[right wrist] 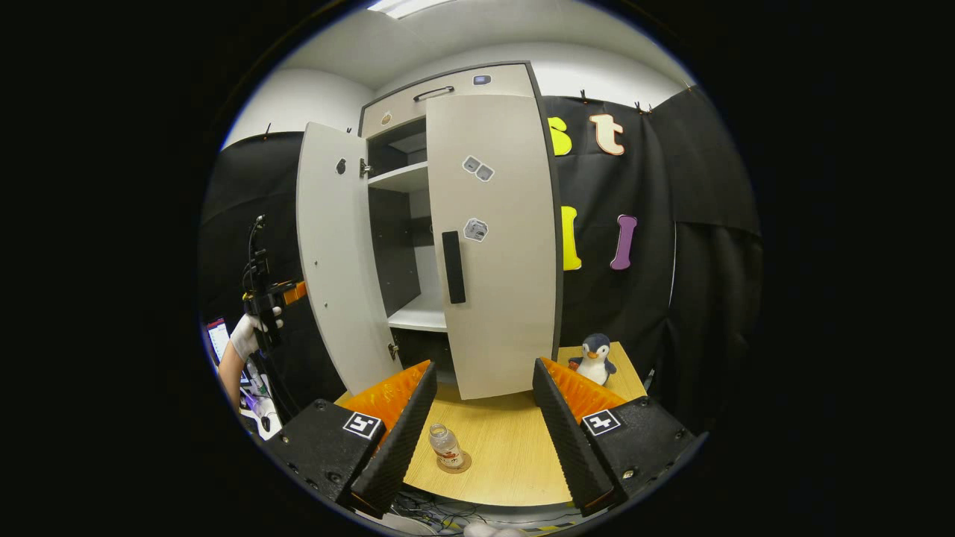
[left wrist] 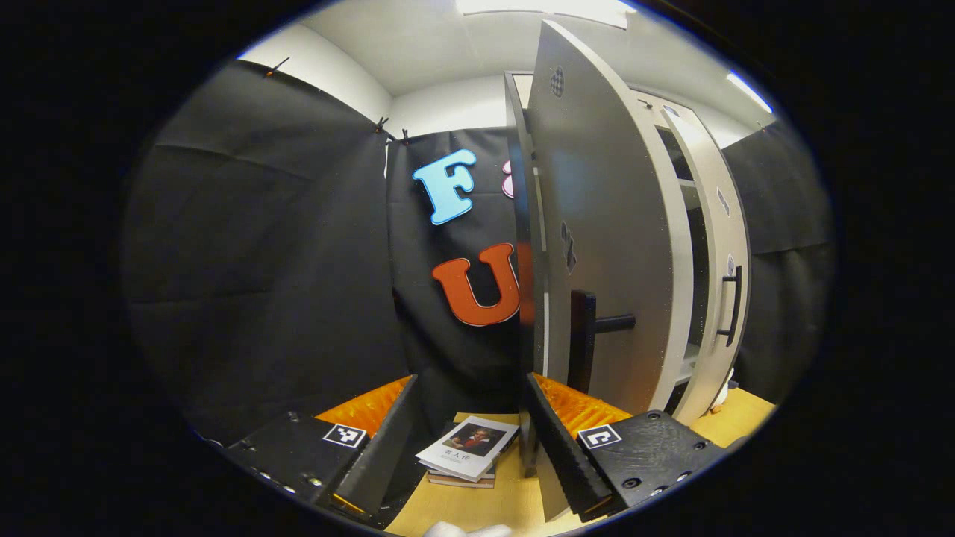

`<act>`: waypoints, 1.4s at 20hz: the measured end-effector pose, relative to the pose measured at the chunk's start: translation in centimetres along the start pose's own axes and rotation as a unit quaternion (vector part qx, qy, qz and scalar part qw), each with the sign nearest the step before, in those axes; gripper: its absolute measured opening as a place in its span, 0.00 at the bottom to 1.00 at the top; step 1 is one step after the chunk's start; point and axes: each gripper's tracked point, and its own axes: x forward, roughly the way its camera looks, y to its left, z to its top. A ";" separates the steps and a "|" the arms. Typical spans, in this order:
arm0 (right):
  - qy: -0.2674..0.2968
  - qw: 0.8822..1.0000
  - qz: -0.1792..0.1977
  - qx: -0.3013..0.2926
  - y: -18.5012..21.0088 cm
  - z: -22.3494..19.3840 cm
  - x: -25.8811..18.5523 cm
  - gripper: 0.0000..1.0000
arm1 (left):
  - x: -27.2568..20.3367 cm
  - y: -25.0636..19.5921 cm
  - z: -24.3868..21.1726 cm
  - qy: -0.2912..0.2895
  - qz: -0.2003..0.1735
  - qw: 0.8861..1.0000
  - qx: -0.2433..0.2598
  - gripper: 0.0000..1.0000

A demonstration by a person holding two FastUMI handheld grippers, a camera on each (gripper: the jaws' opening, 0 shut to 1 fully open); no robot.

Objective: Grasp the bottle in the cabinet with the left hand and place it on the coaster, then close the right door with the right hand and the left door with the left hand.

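At far left of the right gripper view, a gloved hand (right wrist: 246,337) holds the left gripper (right wrist: 262,297) up beside the outer face of the open left door (right wrist: 332,253); at that distance its jaws cannot be read there. Just right of it, the left door stands swung well out from the cabinet (right wrist: 448,89), showing an upper shelf (right wrist: 399,177) and a lower shelf (right wrist: 418,317) in the gap. Centre frame, the right door (right wrist: 496,239) lies flat across the cabinet front, apparently closed, its dark handle (right wrist: 453,267) vertical. Lower centre, the right gripper (right wrist: 485,414) has its jaws spread wide, holding and touching nothing. Between its fingers, farther off on the wooden table (right wrist: 515,447), the bottle (right wrist: 445,445) stands upright on the coaster (right wrist: 455,464). To the right, a toy penguin (right wrist: 595,358) sits at the table's back edge near the closed door's bottom corner.

Left gripper view, lower left to lower centre: own jaws spread wide, gripping nothing. Between the fingers, a small stack of books (left wrist: 468,451) rests on the table (left wrist: 477,507). Centre right, the left door's edge and face fill the frame close ahead, its handle (left wrist: 589,335) just above the right-hand finger (left wrist: 563,440); contact cannot be told. Farther right, the right door with its own handle (left wrist: 733,306).
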 end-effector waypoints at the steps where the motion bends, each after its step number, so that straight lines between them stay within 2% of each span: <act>1: 0.000 1.000 0.000 0.000 -0.2 0.0 -0.1 0.80 | -0.1 -0.4 0.0 0.000 -0.004 1.000 -0.002 0.84; 2: 0.000 1.000 -0.002 0.000 -0.3 -0.1 -0.1 0.80 | -0.2 -1.1 -0.1 0.001 -0.010 1.000 -0.004 0.87; 16: -0.010 1.000 -0.013 0.003 -2.9 1.0 -0.9 0.80 | 0.5 -12.5 0.1 0.008 -0.080 0.997 -0.012 0.87; 18: -0.011 1.000 -0.012 0.002 -2.8 1.0 -0.9 0.80 | 1.2 -14.6 0.0 0.010 -0.093 0.996 -0.006 0.90; 21: -0.014 1.000 -0.013 0.001 -2.8 1.1 -1.4 0.80 | 2.0 -16.4 -0.3 0.016 -0.082 0.996 0.012 0.96; 28: -0.022 0.999 -0.022 0.005 -2.9 1.4 -1.6 0.81 | -0.1 -17.8 1.0 -0.004 -0.092 0.996 -0.004 0.96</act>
